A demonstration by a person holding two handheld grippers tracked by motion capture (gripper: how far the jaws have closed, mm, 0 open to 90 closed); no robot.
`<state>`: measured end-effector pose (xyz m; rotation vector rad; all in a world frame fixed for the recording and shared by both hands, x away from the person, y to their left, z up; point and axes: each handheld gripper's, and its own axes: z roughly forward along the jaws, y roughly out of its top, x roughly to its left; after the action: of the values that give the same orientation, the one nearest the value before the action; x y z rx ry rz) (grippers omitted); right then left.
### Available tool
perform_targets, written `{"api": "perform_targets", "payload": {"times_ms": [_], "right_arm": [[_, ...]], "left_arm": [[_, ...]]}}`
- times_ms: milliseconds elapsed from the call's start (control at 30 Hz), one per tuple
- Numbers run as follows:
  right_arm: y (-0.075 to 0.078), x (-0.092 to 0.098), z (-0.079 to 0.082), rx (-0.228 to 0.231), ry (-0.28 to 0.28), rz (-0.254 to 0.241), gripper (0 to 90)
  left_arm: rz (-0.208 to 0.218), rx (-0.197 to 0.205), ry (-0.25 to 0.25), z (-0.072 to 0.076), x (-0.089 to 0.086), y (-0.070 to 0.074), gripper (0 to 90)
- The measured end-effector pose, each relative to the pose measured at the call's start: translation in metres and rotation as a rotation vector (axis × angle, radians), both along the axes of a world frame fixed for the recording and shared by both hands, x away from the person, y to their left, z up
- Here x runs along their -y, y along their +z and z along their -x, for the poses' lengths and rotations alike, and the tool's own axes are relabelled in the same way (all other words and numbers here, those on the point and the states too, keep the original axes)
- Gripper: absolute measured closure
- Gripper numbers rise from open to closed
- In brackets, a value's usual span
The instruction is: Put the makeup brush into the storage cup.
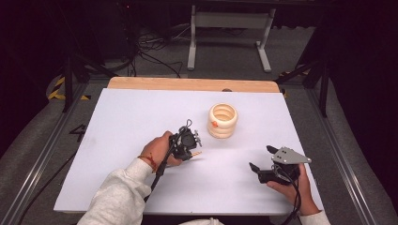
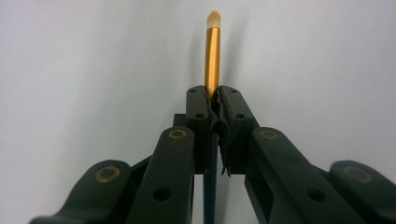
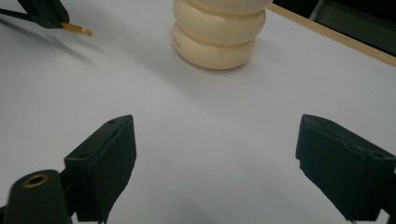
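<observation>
Brush [image 2: 212,56] with a gold-coloured metal sleeve and a pale tip is the thing in hand: it sticks out past the jaws of the left gripper [image 2: 213,100], which are clenched on it, the pads pressed against both sides of the gold part, while a dark handle runs back down between the jaw arms. In the high view the left gripper [image 1: 187,140] is over the middle of the white board [image 1: 117,122], the gold end of the brush [image 1: 196,153] poking out toward the right, and the left hand [image 1: 157,150] comes in from a light grey sleeve [image 1: 119,194]. The right gripper view catches the brush tip [image 3: 78,30] at the upper left, apart from the cream holder [image 3: 217,32]. That holder [image 1: 222,120], a stack of rounded rings with an open top, stands upright on the board beyond and to the right of the left gripper, near but not touching it. The right gripper [image 1: 263,158] lies low near the board's right front corner in the right hand [image 1: 293,187], its jaws spread wide with nothing between them, pointing toward the holder. A wooden edge [image 1: 187,84] runs along the board's far side
</observation>
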<state>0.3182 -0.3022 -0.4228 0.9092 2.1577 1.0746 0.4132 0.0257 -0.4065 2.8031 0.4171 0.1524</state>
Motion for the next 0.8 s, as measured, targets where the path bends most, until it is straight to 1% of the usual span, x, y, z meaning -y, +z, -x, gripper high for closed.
{"api": "perform_targets", "payload": {"times_ms": [33, 133, 167, 233, 300, 333, 400, 467, 500, 533, 567, 633, 667, 733, 767, 800], "right_arm": [[0.0, 0.0, 0.0, 0.001, 0.0, 0.0, 12.9], [0.0, 0.0, 0.0, 0.0, -0.001, 0.0, 12.9], [0.0, 0.0, 0.0, 0.0, -0.002, 0.0, 12.9], [0.0, 0.0, 0.0, 0.0, -0.003, -0.001, 12.9], [0.0, 0.0, 0.0, 0.001, -0.003, -0.002, 12.9], [0.0, 0.0, 0.0, 0.001, -0.004, -0.002, 12.9], [0.001, 0.0, 0.0, 0.001, -0.009, 0.001, 12.9], [0.001, 0.001, 0.0, 0.001, -0.02, 0.0, 12.9], [0.002, 0.002, 0.0, 0.001, -0.024, -0.005, 12.9], [0.002, 0.002, 0.0, 0.002, -0.025, -0.007, 12.9], [0.002, 0.002, 0.0, 0.003, -0.027, -0.007, 12.9], [0.002, 0.003, 0.0, 0.004, -0.028, -0.009, 12.9], [0.002, 0.003, 0.0, 0.003, -0.027, -0.008, 12.9], [0.002, 0.003, 0.0, 0.005, -0.023, -0.008, 12.9], [0.003, 0.003, 0.001, 0.007, -0.021, -0.012, 12.9], [0.003, 0.003, 0.001, 0.008, -0.02, -0.014, 12.8]], "left_arm": [[0.009, 0.01, 0.002, 0.0, -0.002, 0.002, 83.7], [0.047, 0.022, 0.013, 0.001, -0.006, 0.006, 83.8], [0.053, 0.028, 0.009, 0.001, -0.008, 0.007, 83.8], [0.086, 0.035, 0.008, 0.004, -0.01, 0.011, 83.9], [0.101, 0.057, 0.012, 0.006, -0.012, 0.015, 83.8], [0.113, 0.058, 0.007, 0.006, -0.013, 0.016, 83.8], [0.122, 0.074, 0.009, 0.008, -0.015, 0.02, 83.8], [0.137, 0.09, -0.003, 0.009, -0.017, 0.022, 83.9], [0.135, 0.108, 0.007, 0.01, -0.017, 0.023, 83.8], [0.141, 0.118, 0.013, 0.01, -0.018, 0.024, 83.8], [0.152, 0.106, 0.006, 0.01, -0.019, 0.025, 83.8], [0.172, 0.12, 0.017, 0.01, -0.021, 0.026, 83.8], [0.176, 0.113, 0.008, 0.01, -0.022, 0.026, 83.8], [0.218, 0.109, 0.002, 0.009, -0.025, 0.028, 83.8], [0.222, 0.109, 0.002, 0.01, -0.026, 0.029, 83.8], [0.248, 0.116, -0.001, 0.01, -0.027, 0.031, 83.8]]}}
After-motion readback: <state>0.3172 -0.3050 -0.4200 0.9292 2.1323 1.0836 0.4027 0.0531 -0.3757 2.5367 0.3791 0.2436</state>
